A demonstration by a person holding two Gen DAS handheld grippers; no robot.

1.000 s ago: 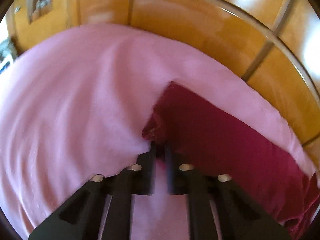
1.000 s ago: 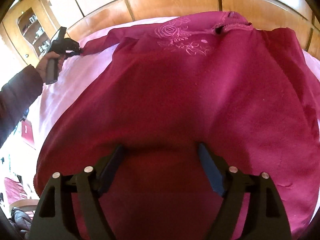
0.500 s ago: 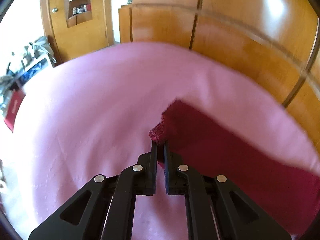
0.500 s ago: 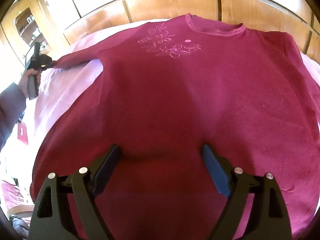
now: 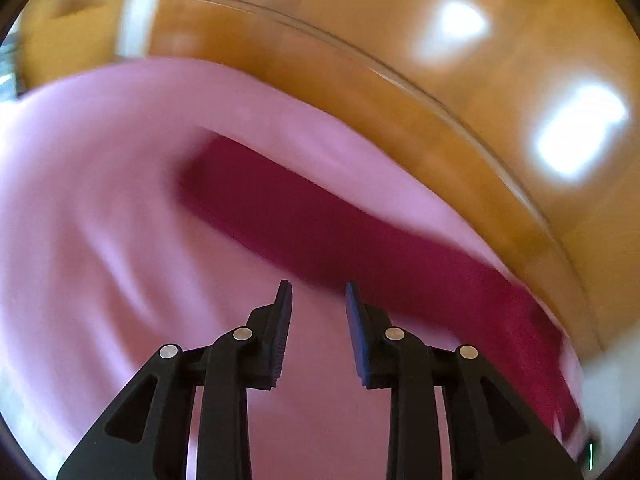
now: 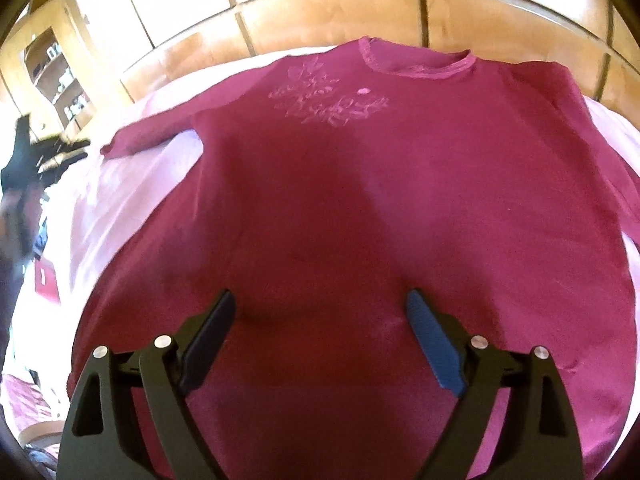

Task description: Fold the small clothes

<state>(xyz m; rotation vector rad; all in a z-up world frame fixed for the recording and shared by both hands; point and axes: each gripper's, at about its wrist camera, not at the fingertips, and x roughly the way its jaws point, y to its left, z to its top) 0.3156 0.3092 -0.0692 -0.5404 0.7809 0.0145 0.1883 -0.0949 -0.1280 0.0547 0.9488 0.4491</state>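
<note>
We had the jumper [image 6: 360,208] lying face up and spread flat on the bed [image 6: 132,184], its neck toward the wooden headboard [image 6: 328,12] and its embroidered flowers [image 6: 328,104] showing. The step in hand, as we judged it, was the laying out: the left sleeve [image 5: 320,224] stretched straight across the pink sheet, and the left tool [image 5: 318,300] had just been opening, its jaws now partly spread with nothing between them, the sleeve lying clear beyond the tips. That view was blurred, so we could not tell the cuff's exact lie. The right tool [image 6: 320,320] hovered over the lower body of the jumper with its jaws spread wide and gripping nothing; whether the tips touched the cloth we could not tell. The folding proper was not yet begun. The next move, we thought, called for taking a sleeve or a side edge and bringing it in across the chest, pinching only the top layer so the sheet stayed down. Round about stood wooden cupboards with open shelves [image 6: 60,76], and a red thing [image 6: 46,280] lay off the bed's left side. Nothing lay on the jumper to hinder a fold, though the right sleeve ran out of sight at the edge.
</note>
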